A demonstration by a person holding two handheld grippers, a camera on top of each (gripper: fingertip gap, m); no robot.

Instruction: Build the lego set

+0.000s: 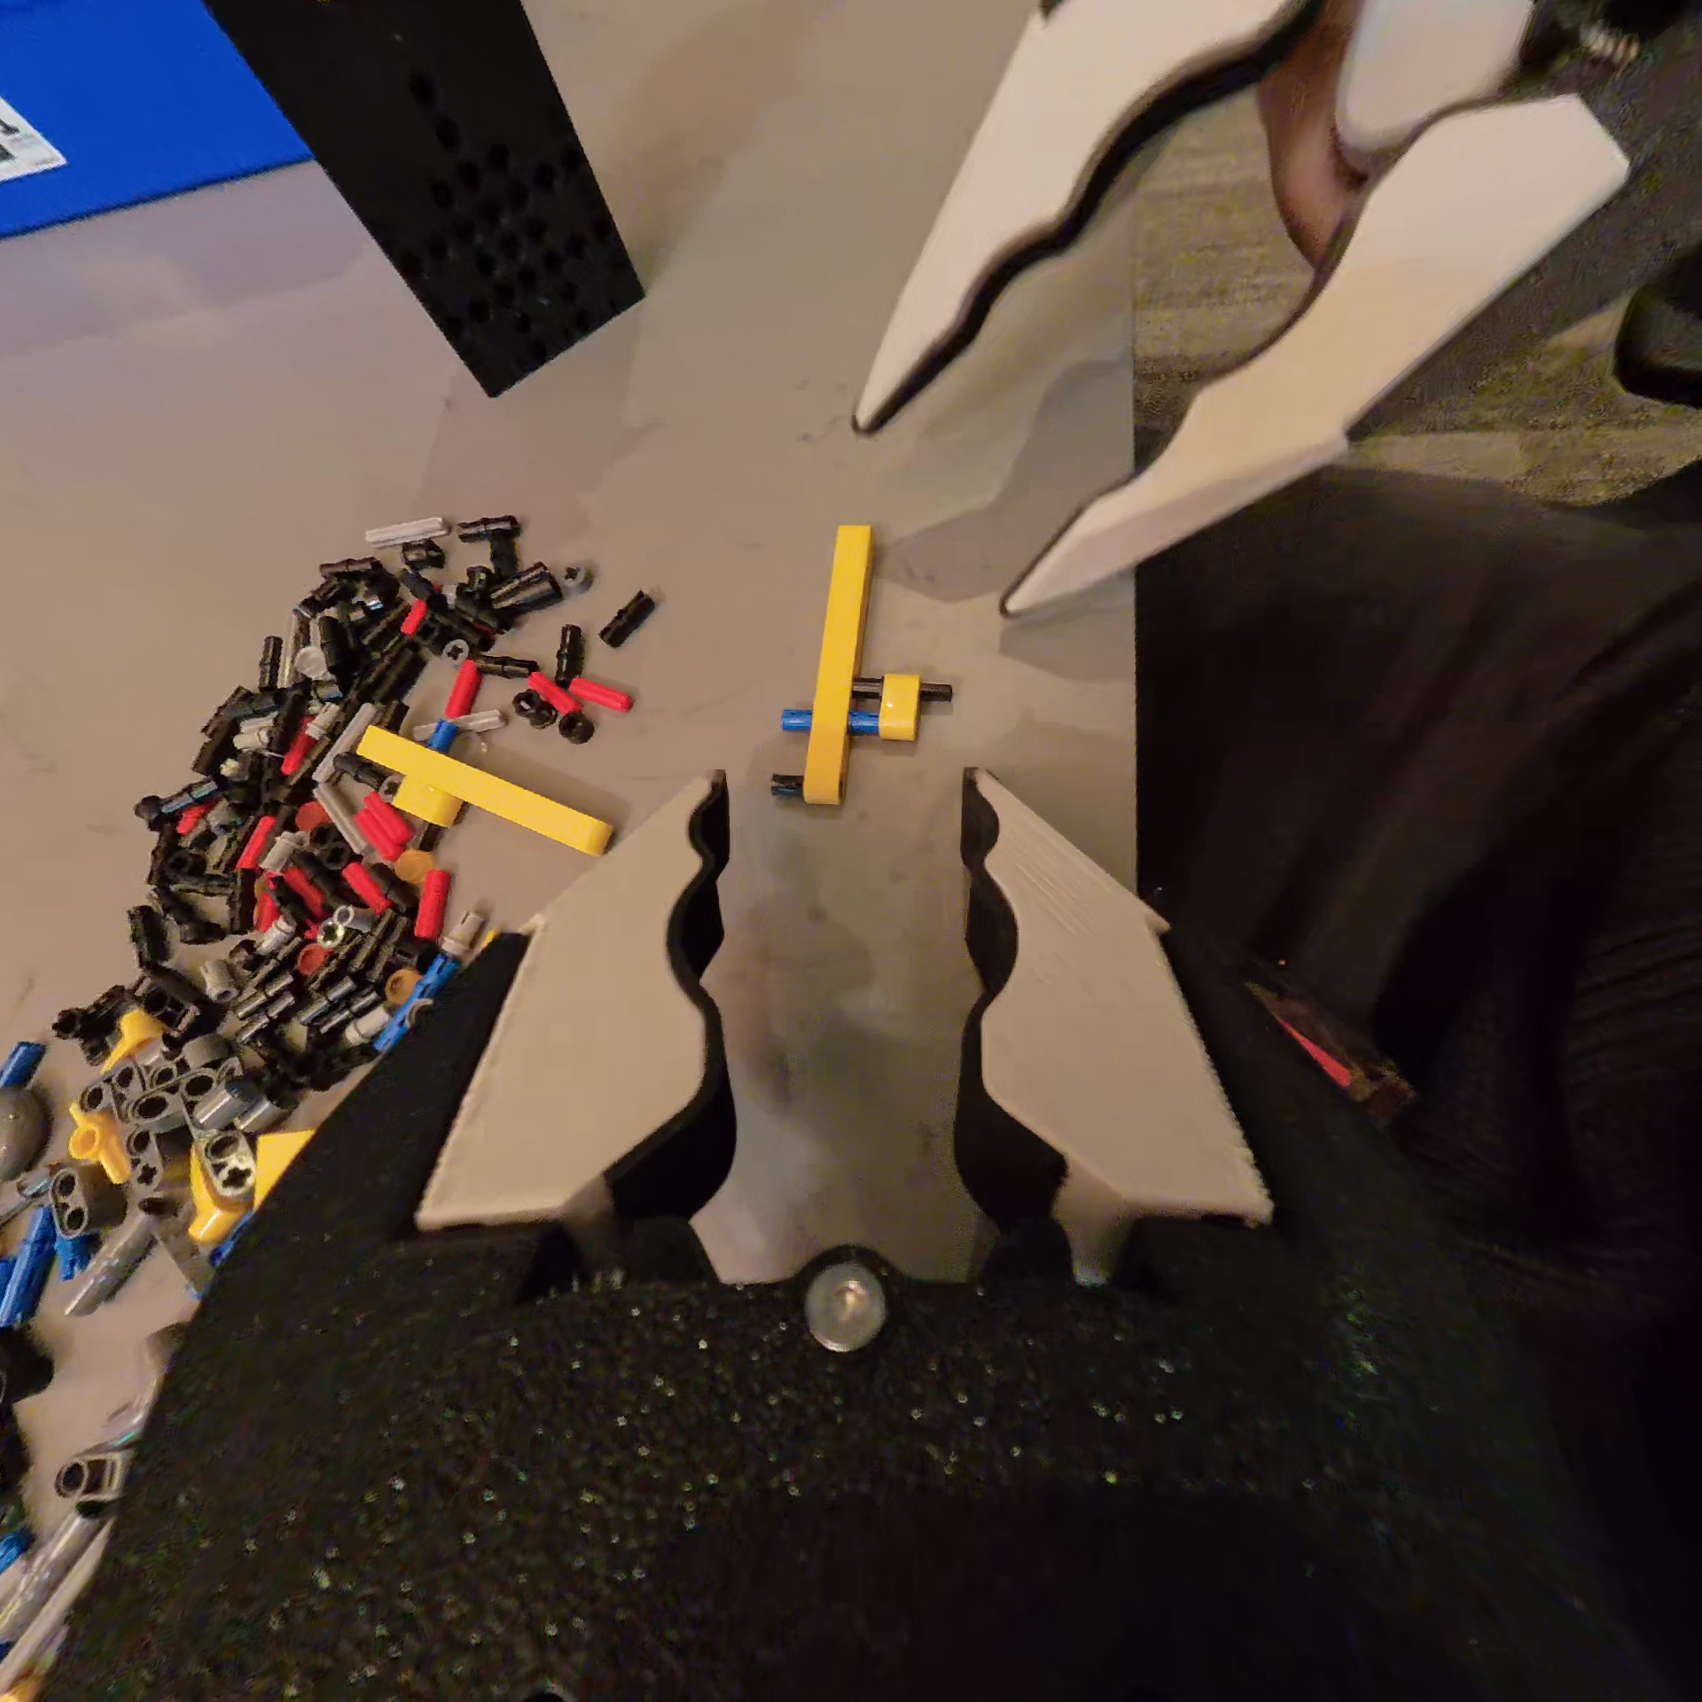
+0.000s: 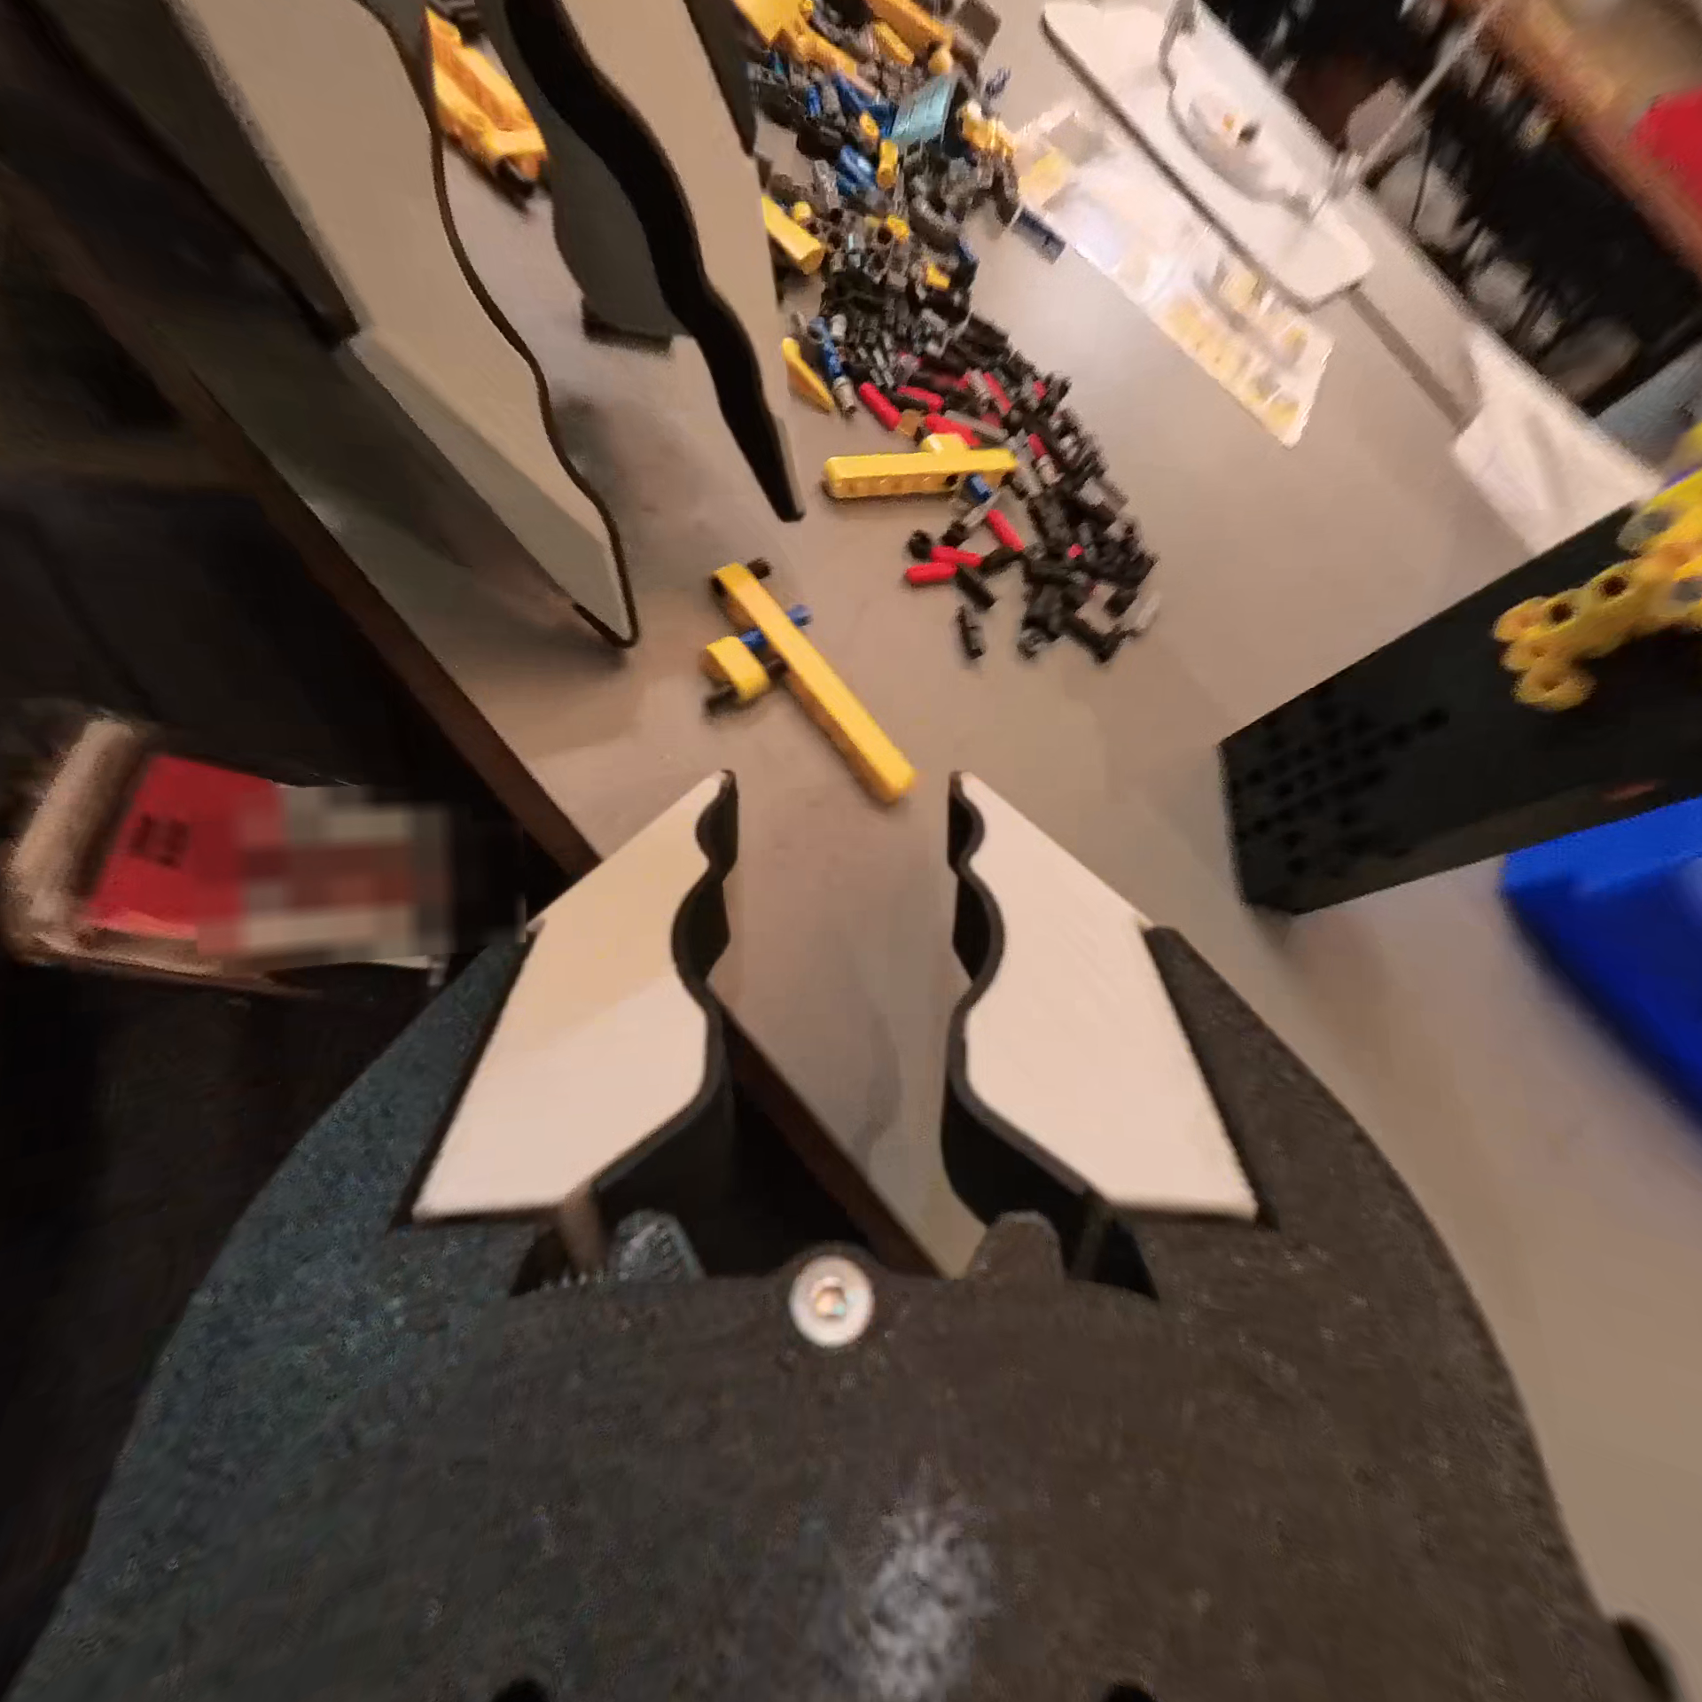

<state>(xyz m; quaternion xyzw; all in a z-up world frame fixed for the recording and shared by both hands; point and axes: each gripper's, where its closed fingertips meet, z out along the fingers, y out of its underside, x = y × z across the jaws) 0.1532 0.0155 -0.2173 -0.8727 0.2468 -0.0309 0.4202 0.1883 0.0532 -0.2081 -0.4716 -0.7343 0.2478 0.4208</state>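
Both tongs spread and empty over a small yellow beam assembly near the desk's edge.

Left tongs (image 1: 843, 783) gape wide, tips just short of the yellow beam assembly (image 1: 836, 668); right tongs (image 2: 840, 783) equally wide, grip nothing, poised beyond its far end. Desk (image 1: 737, 460) edge is close: a nudge could push it off. Its blue pin (image 1: 799, 720) could slip loose. Loose-parts heap (image 1: 304, 783) lies toward desk's middle.
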